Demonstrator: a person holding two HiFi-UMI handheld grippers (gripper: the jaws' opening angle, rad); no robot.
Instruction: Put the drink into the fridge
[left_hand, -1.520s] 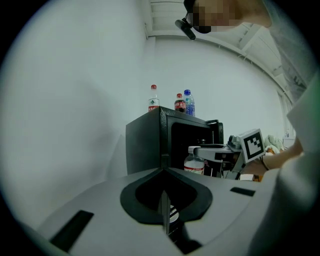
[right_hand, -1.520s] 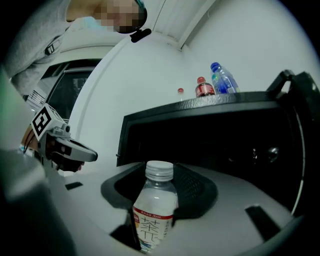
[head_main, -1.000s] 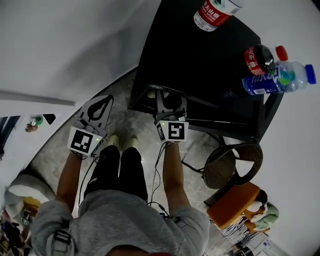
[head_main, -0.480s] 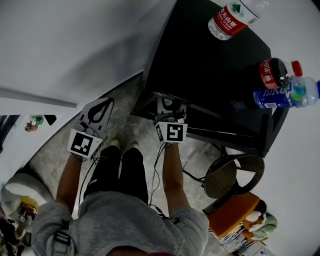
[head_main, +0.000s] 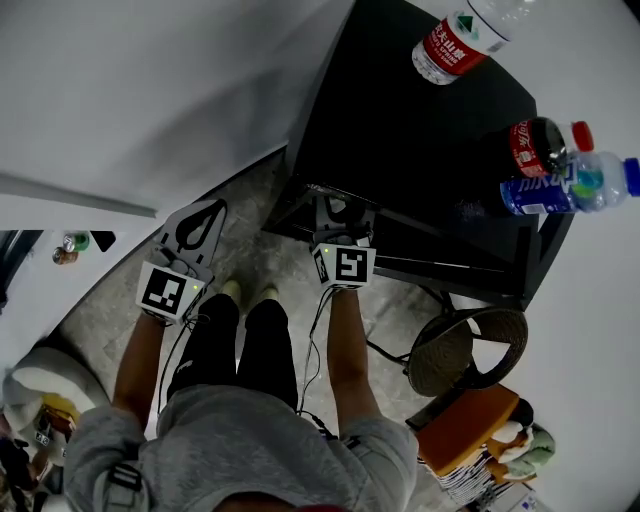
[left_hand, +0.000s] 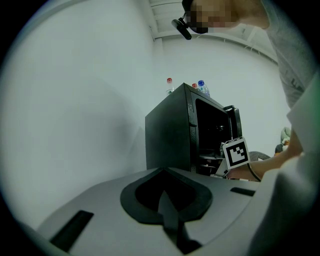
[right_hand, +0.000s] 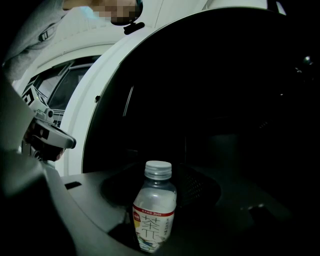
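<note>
Item: tea bottle (right_hand: 154, 210), upright in fridge (head_main: 400, 130), right gripper (head_main: 338, 210) jaws just opened, released (left gripper (left_hand: 165, 200) clenched, empty); best withdrawn straight back, avoiding tipping.

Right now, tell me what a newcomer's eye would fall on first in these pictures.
A tea bottle stands between the jaws of the right gripper, which have just been opening, inside the dark fridge. On the fridge's black top sit three more drinks: a red-label bottle, a cola and a blue bottle. The left gripper hangs shut and empty to the fridge's left.
</note>
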